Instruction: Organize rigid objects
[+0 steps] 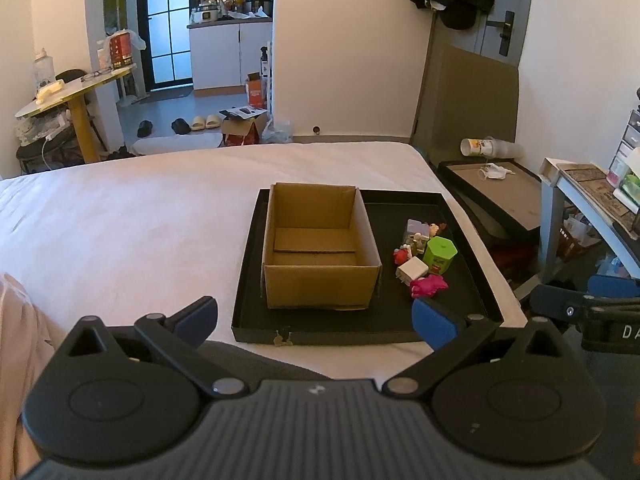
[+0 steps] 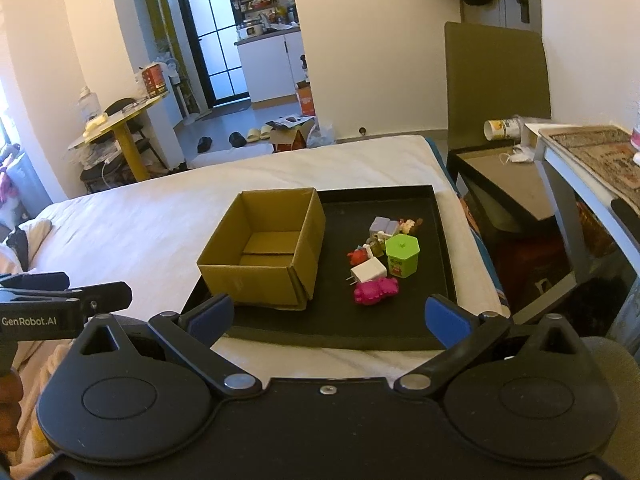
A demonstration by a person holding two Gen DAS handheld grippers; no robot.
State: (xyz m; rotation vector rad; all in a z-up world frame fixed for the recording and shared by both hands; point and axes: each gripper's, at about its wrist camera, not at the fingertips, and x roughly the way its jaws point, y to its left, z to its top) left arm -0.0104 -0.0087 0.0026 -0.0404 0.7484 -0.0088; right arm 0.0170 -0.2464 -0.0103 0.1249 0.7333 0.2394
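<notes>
Both claws hang open and empty: left claw (image 1: 316, 320), right claw (image 2: 328, 316). Small toys (image 2: 380, 256) cluster right of centre on the black tray (image 2: 400, 320), nearer the right claw, beside the cardboard box (image 2: 260, 276).

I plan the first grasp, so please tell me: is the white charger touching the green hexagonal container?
Cannot tell. In the right wrist view the white charger sits right beside the green hexagonal container, but neither view plainly shows a contact or a gap.

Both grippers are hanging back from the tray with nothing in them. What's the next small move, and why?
Probably ease the right gripper forward and down over the pink toy. Both it and the left gripper are open and empty, the cardboard box holds nothing, and the pink toy is the nearest piece of the small pile lying right of the box on the black tray, with open tray in front of it.
</notes>
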